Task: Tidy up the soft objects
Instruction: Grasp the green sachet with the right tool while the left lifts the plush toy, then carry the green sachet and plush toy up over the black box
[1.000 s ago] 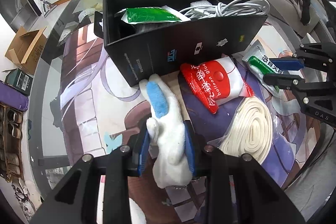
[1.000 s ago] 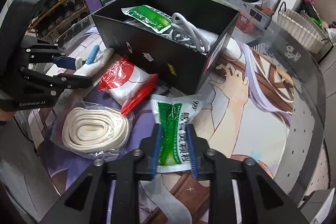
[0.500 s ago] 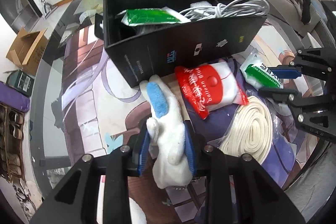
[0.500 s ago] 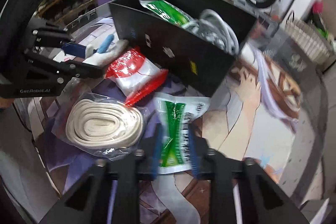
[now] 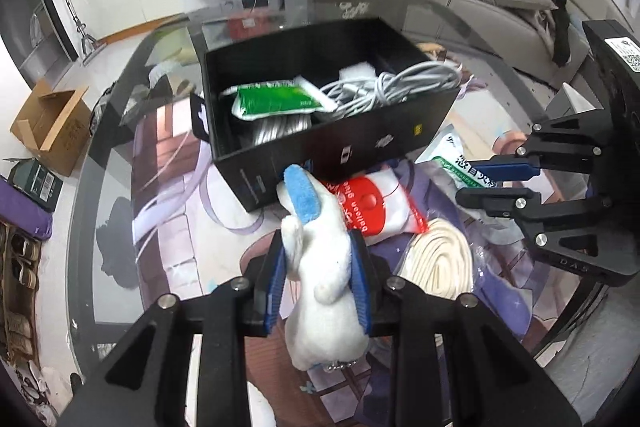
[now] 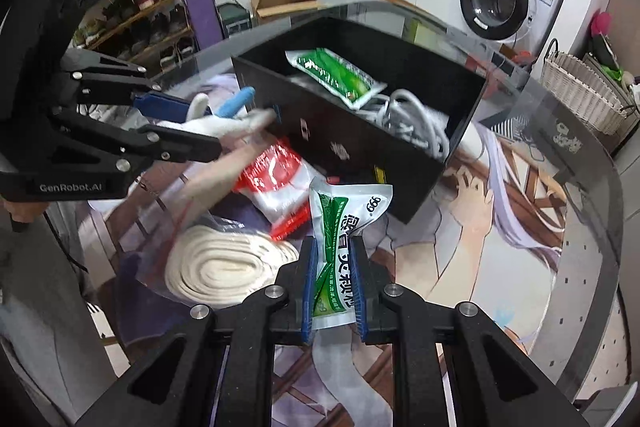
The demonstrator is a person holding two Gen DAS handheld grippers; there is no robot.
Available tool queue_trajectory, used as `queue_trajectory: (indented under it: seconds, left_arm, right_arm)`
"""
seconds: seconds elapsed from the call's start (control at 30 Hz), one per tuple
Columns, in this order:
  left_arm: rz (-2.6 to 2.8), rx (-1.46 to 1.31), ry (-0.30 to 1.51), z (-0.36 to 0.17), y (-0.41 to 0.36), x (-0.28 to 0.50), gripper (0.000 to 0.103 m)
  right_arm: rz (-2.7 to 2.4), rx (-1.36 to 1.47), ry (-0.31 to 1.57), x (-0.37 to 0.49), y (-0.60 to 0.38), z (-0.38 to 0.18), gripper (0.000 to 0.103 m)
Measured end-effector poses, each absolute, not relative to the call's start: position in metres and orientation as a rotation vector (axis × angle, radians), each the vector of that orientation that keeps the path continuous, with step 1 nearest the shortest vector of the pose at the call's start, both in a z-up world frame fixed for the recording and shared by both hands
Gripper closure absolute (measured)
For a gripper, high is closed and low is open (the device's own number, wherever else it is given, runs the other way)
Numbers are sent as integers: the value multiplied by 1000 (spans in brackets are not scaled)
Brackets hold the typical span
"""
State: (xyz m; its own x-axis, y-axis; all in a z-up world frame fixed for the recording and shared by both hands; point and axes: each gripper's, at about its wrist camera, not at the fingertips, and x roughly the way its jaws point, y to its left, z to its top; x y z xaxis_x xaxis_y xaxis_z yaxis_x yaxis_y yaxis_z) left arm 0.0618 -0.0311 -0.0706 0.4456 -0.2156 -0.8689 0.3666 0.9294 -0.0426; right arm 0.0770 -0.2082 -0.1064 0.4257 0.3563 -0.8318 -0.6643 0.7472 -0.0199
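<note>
White plush toy (image 5: pixel 320 267) pinched in left gripper (image 5: pixel 318 281) fingers | right gripper (image 6: pixel 333 285) fingers clamp green-white sachet (image 6: pixel 340 247) | black box (image 5: pixel 320 115) on glass desk (image 5: pixel 120 131)

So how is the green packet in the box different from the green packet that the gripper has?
The boxed green packet lies flat on the grey cables inside the black box. The held green packet is outside the box, pinched and creased by the right gripper. Both are white with green print.
</note>
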Motion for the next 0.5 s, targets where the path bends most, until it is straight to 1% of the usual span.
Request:
queue_trajectory:
  seconds: [0.3, 0.5]
  left_arm:
    - [-405, 130, 914, -42, -31, 51, 76]
    - [-393, 108, 710, -9, -23, 35, 76]
  right_arm:
    - [676, -323, 787, 68, -209, -69, 87]
    - [699, -250, 582, 50, -216, -37, 87]
